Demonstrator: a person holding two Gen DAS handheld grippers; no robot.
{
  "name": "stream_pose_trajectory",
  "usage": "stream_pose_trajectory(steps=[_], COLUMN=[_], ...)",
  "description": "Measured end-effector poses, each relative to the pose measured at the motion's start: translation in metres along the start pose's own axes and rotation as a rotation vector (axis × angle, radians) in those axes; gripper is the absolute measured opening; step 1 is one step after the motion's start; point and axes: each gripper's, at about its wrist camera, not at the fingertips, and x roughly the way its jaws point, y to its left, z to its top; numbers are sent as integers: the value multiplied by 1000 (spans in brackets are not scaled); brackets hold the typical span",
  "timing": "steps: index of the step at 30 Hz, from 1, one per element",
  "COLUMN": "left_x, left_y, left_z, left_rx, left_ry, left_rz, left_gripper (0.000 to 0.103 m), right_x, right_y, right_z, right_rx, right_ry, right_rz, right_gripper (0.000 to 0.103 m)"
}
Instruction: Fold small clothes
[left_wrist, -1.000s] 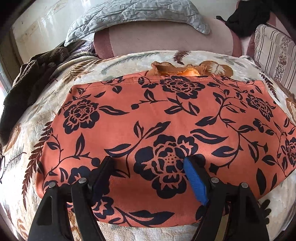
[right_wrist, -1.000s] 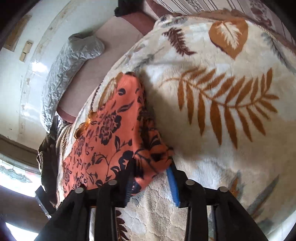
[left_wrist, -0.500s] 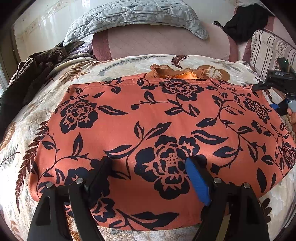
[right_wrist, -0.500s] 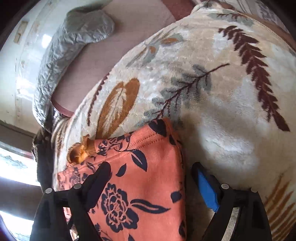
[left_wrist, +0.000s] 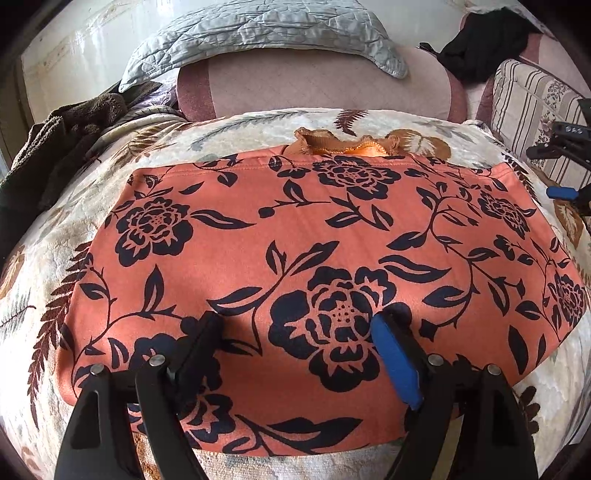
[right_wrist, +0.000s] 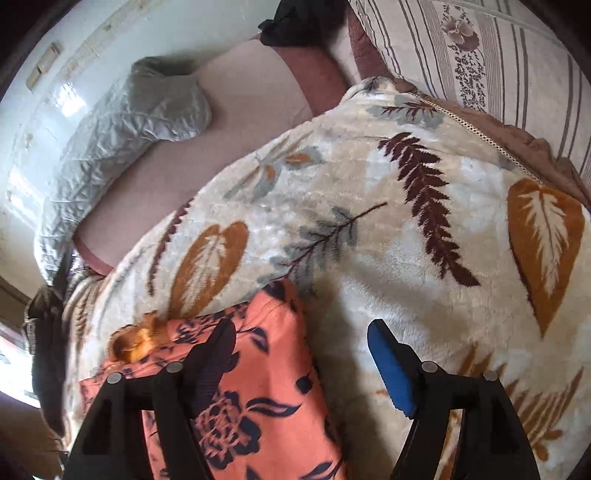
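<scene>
I'm looking down the left gripper (left_wrist: 295, 328) w/ its 2 fingers spread wide and gripping nothing; both tips are hovering over, maybe resting on, the near part of the orange floral garment (left_wrist: 314, 236), can't tell which. My guess is it's sitting there as an anchor, pinning the cloth flat while the other side gets worked.

The garment is lying spread flat on the leaf-print blanket (left_wrist: 258, 122), directly ahead of the left gripper and running out to both sides of it. Its long axis is running left-right across my view, w/ the hemmed edge on the far side. A ruffled orange trim (left_wrist: 332, 144) is poking out past that far edge, so there's prob. a 2nd layer under the top 1.

The right gripper (right_wrist: 299, 332) is also wide open, holding nothing. It's straddling the garment's end: the black finger (right_wrist: 214, 350) is over the cloth, the blue-padded finger (right_wrist: 388, 358) is over bare blanket just beside the edge. I'm reading that as lining up to pinch that corner and carry it over toward the left.

Beyond everything, ahead of both grippers: a grey quilted pillow (left_wrist: 258, 33), a striped cushion (right_wrist: 480, 55), dark clothes (left_wrist: 487, 40) piled far right.
</scene>
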Motion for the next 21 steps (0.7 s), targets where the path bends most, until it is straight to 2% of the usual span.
stream_pose_trajectory(steps=[3,5,7,10,11,15,17,19,21], left_x=[0,0,-1,-1,-1,1,1,1,-5], left_y=[1,1,1,1,2,1,1,3,10], left_z=[0,0,-1,-1,-1,-1,-1,1,3], left_rx=[-5,-8,-3,-5,-8,-4,-3,-8,-45], left_ry=[4,4,2,3,5,2,1,9,12], left_rz=[-7,-8,-6,-11,-14,-19,-21,-37,-72], left_gripper=[84,84,84,84,85,87,88,88,88], right_x=[-10,0,23,66,79,99,92,67,38], right_y=[14,28,28,11,-1,-35,-35,-29,-30], right_z=[-18,-28,-27,-9,0,24,25,21,10], right_rx=[-1,-13,6,77,125,324,324,294,306], right_ry=[88,150,220,269,261,219,211,142,97], right_rz=[194,285,333,325,320,432,423,368,381], right_gripper=[77,77,77,77,77,77,77,78,83])
